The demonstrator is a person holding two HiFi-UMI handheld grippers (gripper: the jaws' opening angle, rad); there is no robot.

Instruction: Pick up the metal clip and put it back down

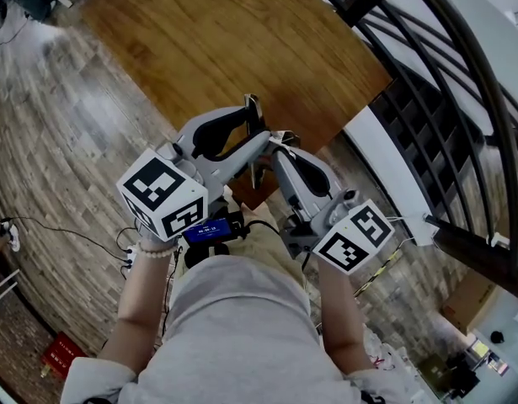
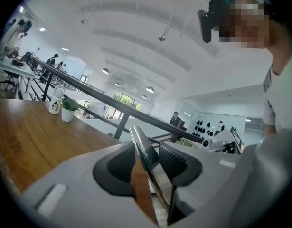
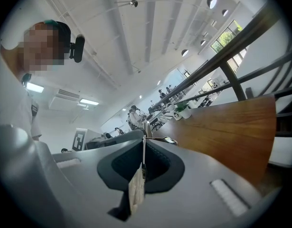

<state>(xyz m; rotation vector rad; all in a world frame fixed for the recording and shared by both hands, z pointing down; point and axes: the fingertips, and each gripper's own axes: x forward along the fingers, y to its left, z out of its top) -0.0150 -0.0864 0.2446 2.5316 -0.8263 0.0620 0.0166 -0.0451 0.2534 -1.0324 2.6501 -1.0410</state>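
The metal clip (image 2: pixel 153 175) is a flat shiny strip standing between the jaws of my left gripper (image 2: pixel 153 148), which is shut on it. In the head view its tip (image 1: pixel 253 108) sticks up out of the left gripper (image 1: pixel 257 118), in the air over the near corner of the wooden table (image 1: pixel 233 49). My right gripper (image 1: pixel 280 141) is close beside the left one, almost tip to tip. Its jaws are together in the right gripper view (image 3: pixel 144 144). A thin metal edge shows in their seam, and whether it is gripped is unclear.
A black railing (image 1: pixel 444 82) runs along the table's right side. A white bottle (image 2: pixel 55 101) and a small potted plant (image 2: pixel 67 112) stand at the table's far end. Cables (image 1: pixel 65 234) lie on the plank floor at left. People sit at desks in the background.
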